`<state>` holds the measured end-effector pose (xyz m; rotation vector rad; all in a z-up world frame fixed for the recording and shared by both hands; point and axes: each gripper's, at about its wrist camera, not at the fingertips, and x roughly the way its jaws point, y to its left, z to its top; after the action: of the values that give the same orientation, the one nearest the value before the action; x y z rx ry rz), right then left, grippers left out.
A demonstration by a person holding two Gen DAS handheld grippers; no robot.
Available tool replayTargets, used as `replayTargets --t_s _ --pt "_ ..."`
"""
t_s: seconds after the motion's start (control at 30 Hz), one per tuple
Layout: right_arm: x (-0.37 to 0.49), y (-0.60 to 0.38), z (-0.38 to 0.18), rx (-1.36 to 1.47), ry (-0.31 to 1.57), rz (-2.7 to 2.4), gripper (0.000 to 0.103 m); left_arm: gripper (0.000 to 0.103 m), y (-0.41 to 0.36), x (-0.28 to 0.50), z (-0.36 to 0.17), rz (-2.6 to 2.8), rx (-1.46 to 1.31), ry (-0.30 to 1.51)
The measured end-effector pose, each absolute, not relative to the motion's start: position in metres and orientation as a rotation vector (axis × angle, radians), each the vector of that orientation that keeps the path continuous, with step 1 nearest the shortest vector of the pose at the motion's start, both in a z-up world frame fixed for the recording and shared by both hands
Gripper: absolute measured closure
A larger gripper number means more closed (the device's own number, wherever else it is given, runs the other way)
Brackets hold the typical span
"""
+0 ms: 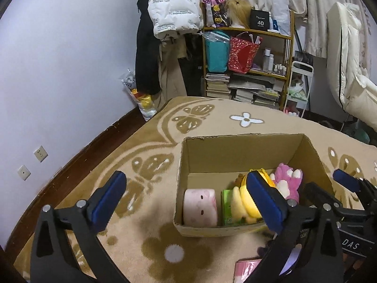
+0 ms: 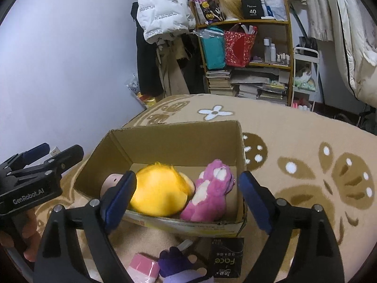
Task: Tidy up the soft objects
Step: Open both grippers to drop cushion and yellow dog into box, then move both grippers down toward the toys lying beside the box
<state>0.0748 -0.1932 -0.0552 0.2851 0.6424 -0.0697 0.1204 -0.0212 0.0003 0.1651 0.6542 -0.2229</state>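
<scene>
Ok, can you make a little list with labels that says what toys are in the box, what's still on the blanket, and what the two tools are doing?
box: cardboard box, open top, on the flowered blanket
inside the box: yellow plush, pink plush, pale pink plush, green pack
still outside, near side: purple plush, pink pack, black pack
left tool: open, empty
right tool: open, empty

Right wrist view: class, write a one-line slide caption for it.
Open right gripper hovers over a cardboard box holding a yellow plush and pink plush.
</scene>
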Motion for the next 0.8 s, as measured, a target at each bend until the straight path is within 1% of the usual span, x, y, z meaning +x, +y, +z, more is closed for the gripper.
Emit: replayTargets --t_s 0.03,0.1,0.57,0.8 --pt "0.073 -0.194 -0.055 0.287 0.644 -0.072 0.005 0.001 -0.020 0.119 0.002 -0.218 0.164 0.653" --pt "0.069 -0.194 -0.054 0.290 0.642 -0.080 0.003 0.001 -0.017 0.117 0.005 -0.208 0.168 0.654" --pt "0.027 -0.191 -0.042 0.389 0.661 -0.080 0.002 0.001 0.017 0.085 0.014 -0.203 0.173 0.776" --pt "0.009 -0.179 -0.037 0.375 0.687 -0.064 0.002 0.001 0.023 0.070 0.012 -0.190 0.220 0.836"
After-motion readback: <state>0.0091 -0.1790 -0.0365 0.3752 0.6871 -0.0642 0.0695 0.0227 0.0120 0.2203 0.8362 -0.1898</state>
